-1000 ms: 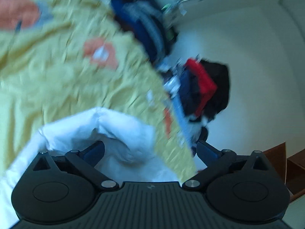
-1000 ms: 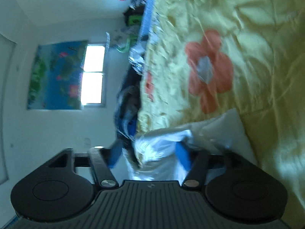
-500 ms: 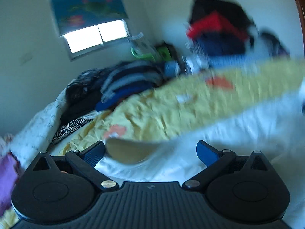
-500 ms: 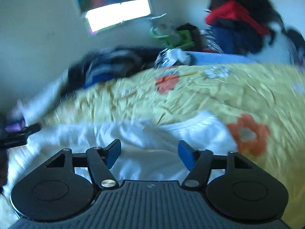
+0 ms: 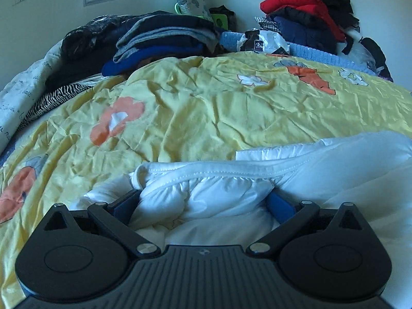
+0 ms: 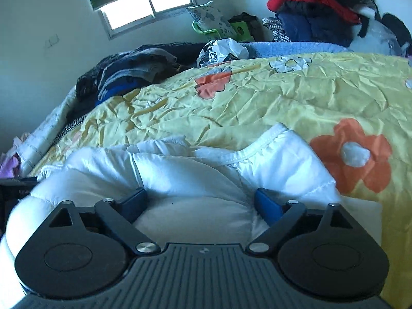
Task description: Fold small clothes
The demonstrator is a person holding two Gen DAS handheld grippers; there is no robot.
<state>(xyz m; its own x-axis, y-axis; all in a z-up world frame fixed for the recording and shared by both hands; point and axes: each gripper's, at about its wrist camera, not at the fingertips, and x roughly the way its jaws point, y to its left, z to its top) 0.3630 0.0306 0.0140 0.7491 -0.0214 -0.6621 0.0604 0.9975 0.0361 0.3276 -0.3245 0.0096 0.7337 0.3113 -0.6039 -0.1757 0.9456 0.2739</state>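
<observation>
A small white padded garment (image 5: 296, 170) lies on the yellow flowered bedspread (image 5: 206, 113) at the near edge of the bed. It also shows in the right wrist view (image 6: 195, 170), with its stitched neckline facing away. My left gripper (image 5: 203, 203) is open, its blue fingers (image 5: 123, 206) wide apart with bunched white fabric lying between them. My right gripper (image 6: 200, 203) is open too, its fingers (image 6: 267, 206) spread over the garment's puffed fabric. Neither is clamped on the cloth.
Folded dark and blue clothes (image 5: 164, 41) are stacked at the far left of the bed. A pile of red, navy and black clothes (image 5: 306, 18) stands at the far right, by a blue blanket (image 5: 322, 54). A window (image 6: 149, 7) is on the back wall.
Both grippers swung from tilted, blurred views to level ones low over the bed. The white garment, earlier hanging by the jaws, now lies on the bedspread between the open fingers.
</observation>
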